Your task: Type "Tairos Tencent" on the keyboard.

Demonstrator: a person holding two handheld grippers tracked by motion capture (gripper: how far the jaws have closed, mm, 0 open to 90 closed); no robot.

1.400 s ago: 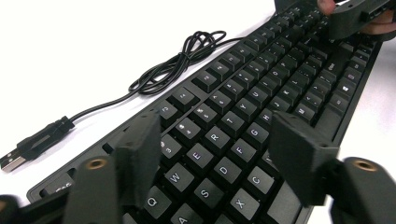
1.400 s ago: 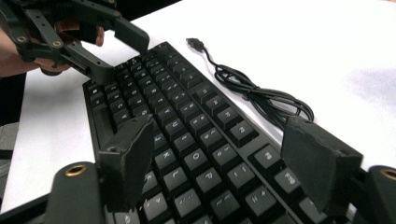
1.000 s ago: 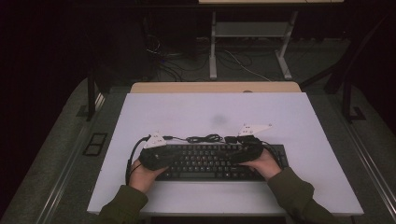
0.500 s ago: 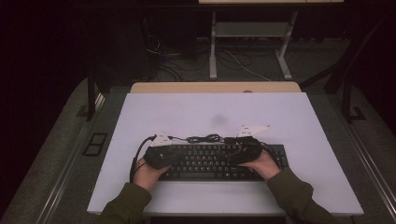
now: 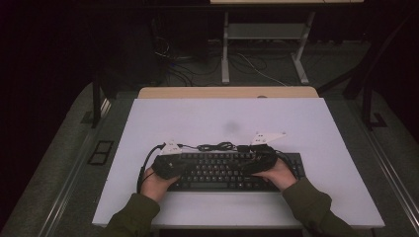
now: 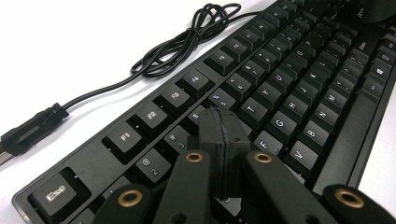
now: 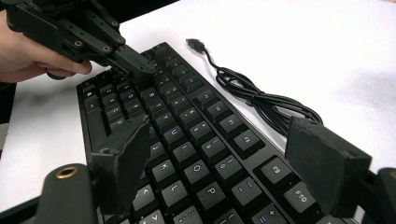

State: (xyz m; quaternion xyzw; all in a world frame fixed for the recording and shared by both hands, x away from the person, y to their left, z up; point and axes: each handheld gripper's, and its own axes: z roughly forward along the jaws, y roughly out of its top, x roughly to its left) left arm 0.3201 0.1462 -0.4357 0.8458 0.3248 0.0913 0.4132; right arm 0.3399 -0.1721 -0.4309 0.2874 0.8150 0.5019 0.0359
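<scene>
White table (image 5: 197, 118) bears keyboard (image 5: 222, 173), coiled cable (image 5: 217, 146) behind; left hand-held gripper (image 6: 223, 140) pinched together, right hand-held gripper (image 7: 224, 158) wide

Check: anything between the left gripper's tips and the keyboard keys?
Nothing visible. The left gripper is shut, its jaws pressed together with nothing between them, tips right over the keyboard near the number row. The coiled cable lies behind the keyboard, off to the side.

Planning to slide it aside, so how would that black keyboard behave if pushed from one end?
The keyboard looks like a stiff, flat slab, so it would probably slide in one piece on the smooth white table. Its loose coiled cable is floppy and would likely trail or snag.
</scene>
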